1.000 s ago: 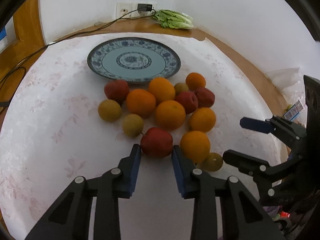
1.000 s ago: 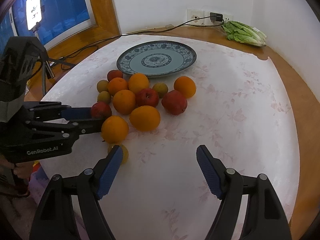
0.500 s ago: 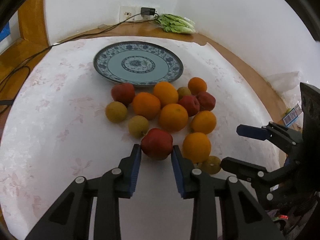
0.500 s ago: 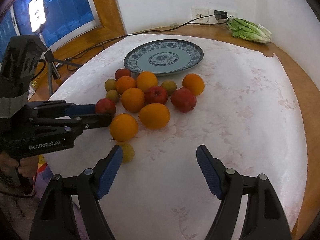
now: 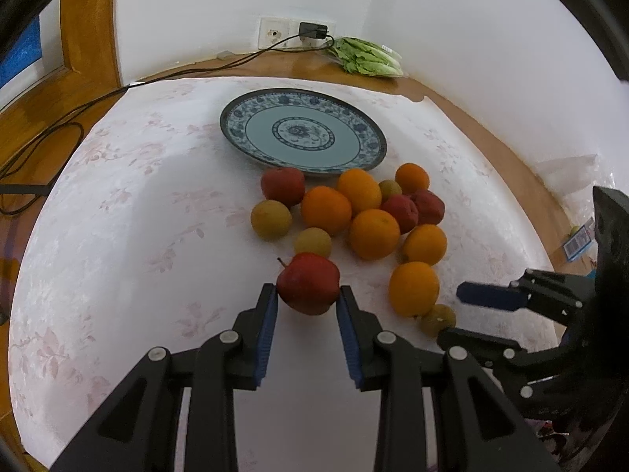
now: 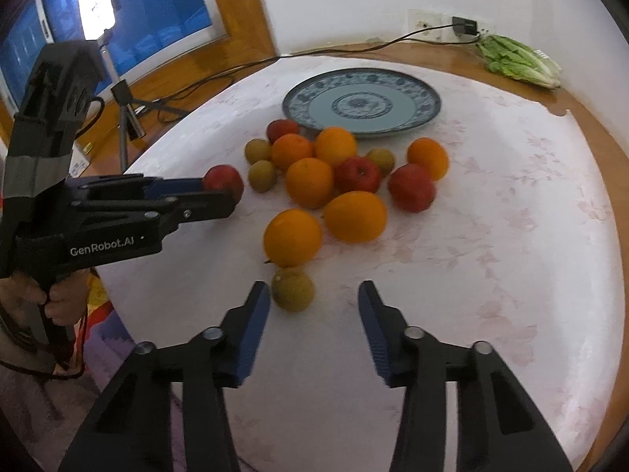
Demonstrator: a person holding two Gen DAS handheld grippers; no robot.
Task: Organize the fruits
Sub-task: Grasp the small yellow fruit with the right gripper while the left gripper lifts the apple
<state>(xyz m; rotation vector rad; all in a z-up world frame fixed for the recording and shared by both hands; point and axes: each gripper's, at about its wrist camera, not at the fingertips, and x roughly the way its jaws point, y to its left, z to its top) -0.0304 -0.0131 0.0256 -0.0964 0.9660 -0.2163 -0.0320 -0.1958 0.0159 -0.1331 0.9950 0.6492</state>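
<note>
Fruit lies in a loose heap at mid-frame of both views, on the white flowered tablecloth (image 5: 118,204) just below the blue patterned plate (image 5: 302,130), which holds nothing yet; oranges, red apples and small yellow-green fruits touch one another there.

One red apple (image 5: 308,289) sits apart from the heap, low centre in the left wrist view. The left gripper (image 5: 306,306) is clamped on it, blue pads pressing both flanks, stem up and to the left. Judged from the clear cloth beneath it, the apple appears raised off the table, probably for carrying to the plate.

The right gripper (image 6: 314,301) stands low centre in its own view, jaws closing. A small yellow-green fruit (image 6: 293,289) lies between them, close against the left-hand pad, with clear space on the other side; the pads do not yet press it. That fruit rests just below an orange (image 6: 293,236), at the near edge of the heap, hence the easiest to reach.

Beyond the plate, upper right of frame, lettuce (image 5: 367,57) lies on the wooden ledge beside a wall socket (image 5: 293,33) and its cable.
</note>
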